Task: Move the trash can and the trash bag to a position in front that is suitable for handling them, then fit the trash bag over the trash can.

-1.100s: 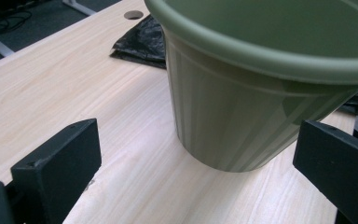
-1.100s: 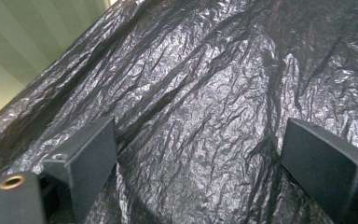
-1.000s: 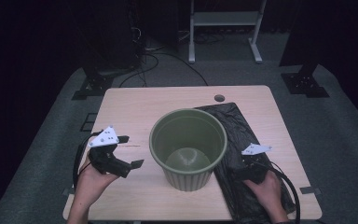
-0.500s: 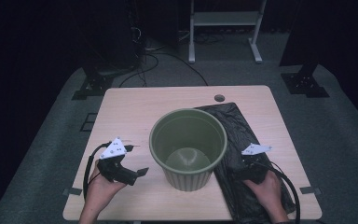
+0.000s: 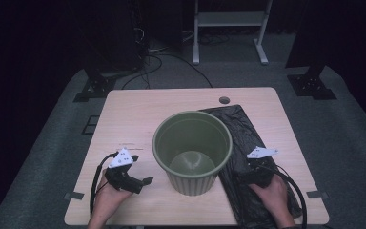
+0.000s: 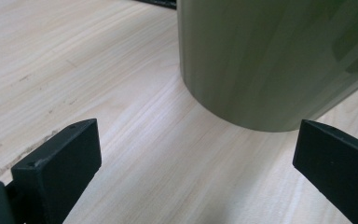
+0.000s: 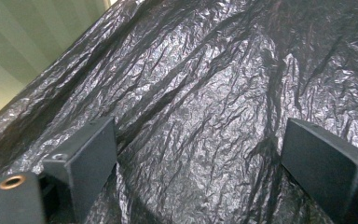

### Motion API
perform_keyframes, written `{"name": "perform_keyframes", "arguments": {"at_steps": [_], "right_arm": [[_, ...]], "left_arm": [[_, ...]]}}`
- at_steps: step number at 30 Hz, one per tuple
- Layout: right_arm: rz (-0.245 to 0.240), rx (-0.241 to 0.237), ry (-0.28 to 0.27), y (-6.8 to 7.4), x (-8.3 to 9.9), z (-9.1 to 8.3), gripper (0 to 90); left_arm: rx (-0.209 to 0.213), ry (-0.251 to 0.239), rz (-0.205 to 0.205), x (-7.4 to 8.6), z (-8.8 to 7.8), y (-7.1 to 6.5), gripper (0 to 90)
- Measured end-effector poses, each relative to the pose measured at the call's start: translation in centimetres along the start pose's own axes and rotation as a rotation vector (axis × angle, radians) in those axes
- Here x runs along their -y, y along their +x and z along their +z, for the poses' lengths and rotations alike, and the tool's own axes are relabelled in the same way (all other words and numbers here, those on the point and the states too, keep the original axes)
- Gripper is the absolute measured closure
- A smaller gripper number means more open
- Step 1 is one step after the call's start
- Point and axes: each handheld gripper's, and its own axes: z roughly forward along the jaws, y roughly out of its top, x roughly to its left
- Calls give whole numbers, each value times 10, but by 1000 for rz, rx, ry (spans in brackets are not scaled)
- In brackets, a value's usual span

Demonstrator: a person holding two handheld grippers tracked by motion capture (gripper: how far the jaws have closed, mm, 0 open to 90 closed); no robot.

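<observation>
- The green bin (image 5: 192, 151) stands upright in the middle of the tabletop (image 5: 138, 114), touching the black plastic bag (image 5: 238, 124) lying flat to its right.
- The left gripper (image 5: 140, 183) sits near the bin's base, jaws spread wide.
- The right gripper (image 7: 198, 158) hovers over the bag, jaws released.

Green bucket (image 5: 192, 151) blocks table (image 5: 138, 114) centre; bare wood left and behind; black bag (image 5: 248, 138) covers right side.

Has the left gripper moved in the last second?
Yes. The left gripper has slid toward the person's edge of the table and closer to the base of the green bin.
</observation>
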Motion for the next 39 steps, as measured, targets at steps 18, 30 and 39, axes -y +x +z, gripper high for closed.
{"name": "perform_keyframes", "arguments": {"at_steps": [18,30,39], "right_arm": [[-1,-1,0,0,0,0,91],[-2,-1,2,0,0,0,91],[2,52,14,-2,-10,-11,90]], "left_arm": [[-67,90,-35,27,18,18,0],[-83,148,-23,33,27,17,0],[-88,147,-28,33,27,18,0]]}}
